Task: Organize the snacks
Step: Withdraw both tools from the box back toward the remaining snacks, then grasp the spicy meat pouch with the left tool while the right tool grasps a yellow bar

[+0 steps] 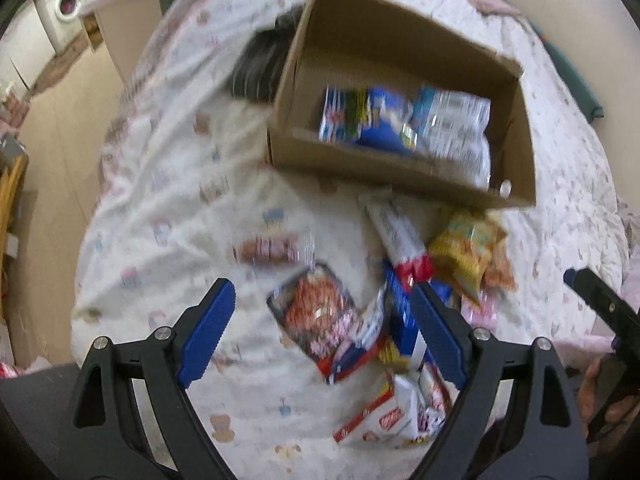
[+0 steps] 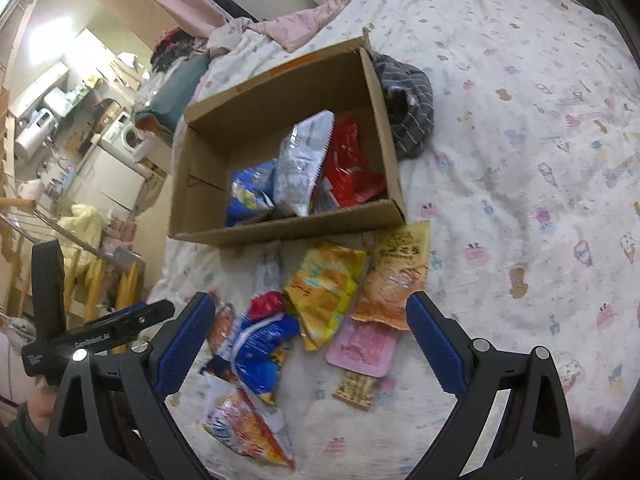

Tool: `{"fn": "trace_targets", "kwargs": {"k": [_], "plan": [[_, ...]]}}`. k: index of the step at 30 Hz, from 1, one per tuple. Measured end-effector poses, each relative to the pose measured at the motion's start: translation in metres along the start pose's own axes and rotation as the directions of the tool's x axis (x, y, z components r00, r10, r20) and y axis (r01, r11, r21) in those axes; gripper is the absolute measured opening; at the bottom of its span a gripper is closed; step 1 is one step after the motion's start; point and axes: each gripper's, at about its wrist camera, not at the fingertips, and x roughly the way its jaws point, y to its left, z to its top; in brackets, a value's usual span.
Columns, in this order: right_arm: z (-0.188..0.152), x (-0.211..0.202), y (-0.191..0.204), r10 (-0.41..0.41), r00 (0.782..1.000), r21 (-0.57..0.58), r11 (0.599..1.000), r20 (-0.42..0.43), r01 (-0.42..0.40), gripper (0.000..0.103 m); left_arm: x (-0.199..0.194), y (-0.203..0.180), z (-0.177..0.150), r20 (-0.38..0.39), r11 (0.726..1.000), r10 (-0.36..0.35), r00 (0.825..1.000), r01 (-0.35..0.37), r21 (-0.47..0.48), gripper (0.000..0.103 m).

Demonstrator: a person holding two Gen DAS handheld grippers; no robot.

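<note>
Left wrist view: left gripper (image 1: 322, 324) above a bed with a white cartoon-print quilt (image 1: 168, 184), blue-padded fingers (image 1: 208, 328) spread wide, nothing between them. Below, a dark rectangular noodle packet (image 1: 320, 316) among a loose heap of snack packets, a yellow crinkled bag (image 1: 464, 252) to its right. Further off, an open brown cardboard box (image 1: 400, 40) holding a blue packet (image 1: 384, 120) and a white printed packet (image 1: 456, 128). Much blurred.

Right wrist view: right gripper (image 2: 306, 344), fingers (image 2: 436, 344) also wide apart and bare, over the heap: yellow bag (image 2: 324, 288), orange packet (image 2: 396, 280), pink flat sachet (image 2: 362, 350), blue-and-white bag (image 2: 256, 344). Beyond, same box (image 2: 280, 88) with a red packet (image 2: 352, 160), a silver-white bag (image 2: 300, 168), a blue bag (image 2: 248, 192). Grey striped cloth (image 2: 408, 100) just beside the box.
</note>
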Motion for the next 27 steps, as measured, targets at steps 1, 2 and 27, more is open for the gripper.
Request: {"fn": "trace_targets", "kwargs": {"k": [1, 2, 27], "plan": [[0.000, 0.001, -0.002, -0.002, 1.000, 0.003, 1.000, -0.004, 0.002, 0.098, 0.003, 0.000, -0.004, -0.017, 1.000, -0.004, 1.000, 0.003, -0.001, 0.087], [-0.001, 0.002, -0.005, -0.005, 1.000, 0.009, 1.000, -0.010, 0.005, 0.098, 0.005, 0.001, -0.007, -0.026, 1.000, -0.011, 1.000, 0.011, -0.004, 0.087], [0.002, 0.003, -0.027, -0.018, 1.000, 0.069, 0.997, -0.009, 0.018, 0.098, 0.107, -0.010, -0.019, -0.265, 0.954, 0.127, 0.956, -0.191, -0.230, 0.098]]}}
